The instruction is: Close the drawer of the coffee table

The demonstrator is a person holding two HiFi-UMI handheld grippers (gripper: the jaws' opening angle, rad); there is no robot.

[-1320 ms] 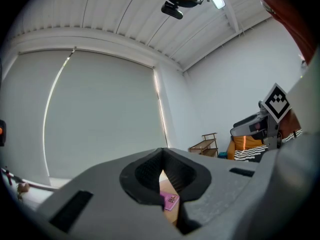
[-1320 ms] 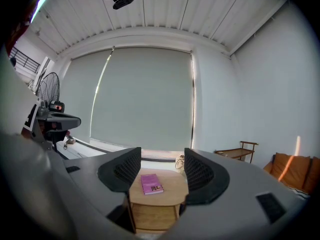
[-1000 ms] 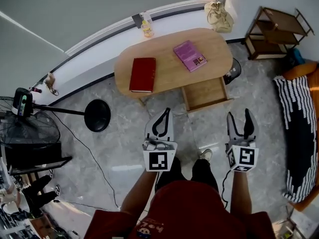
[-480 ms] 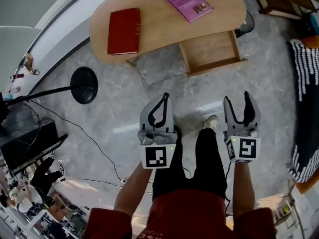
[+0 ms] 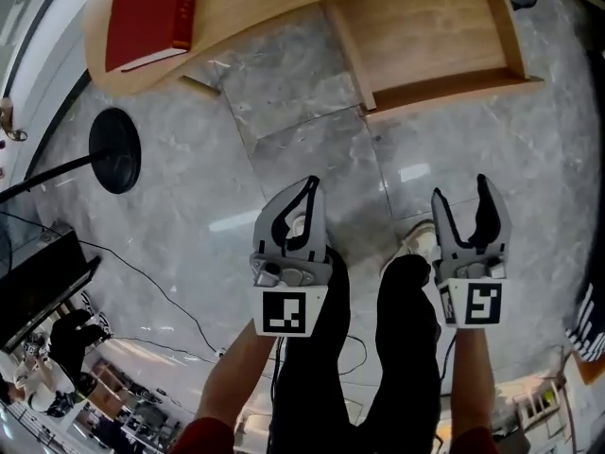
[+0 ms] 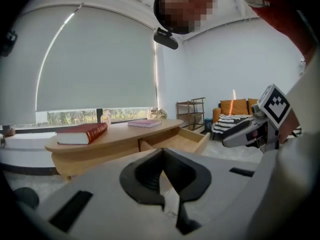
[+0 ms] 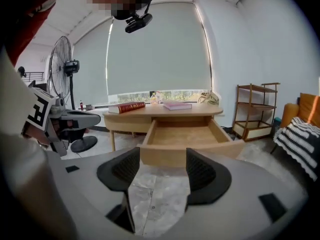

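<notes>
The drawer (image 5: 430, 36) stood pulled well out from under the right part of the coffee table (image 5: 274, 3), its open end toward the person; it looked empty, with a plain wooden front panel and no handle to be seen. It was judged to be stiff and light, likely to slide back easily on its runners; it called for a push rather than a grasp, best placed flat against the middle of the front panel so that it would not skew and jam.

The right gripper (image 5: 462, 193) hung over the grey stone floor (image 5: 312, 130), near the person's feet and well apart from the drawer; its jaws stood wide with nothing between them, and its own view looked straight at the drawer's front. The left gripper (image 5: 306, 187) hung just to its left, jaws together at the tips and holding nothing. A red book (image 5: 142, 12) lay on the table's left part.

Against the earlier frames, the table and drawer filled far more of the head view and sat at its far edge; the pink book (image 7: 177, 105) had slipped out of that view, showing only from the grippers; both grippers pointed more nearly level at table height, which suggested the person had crouched. The drawer had not moved; the closing was not yet begun.
</notes>
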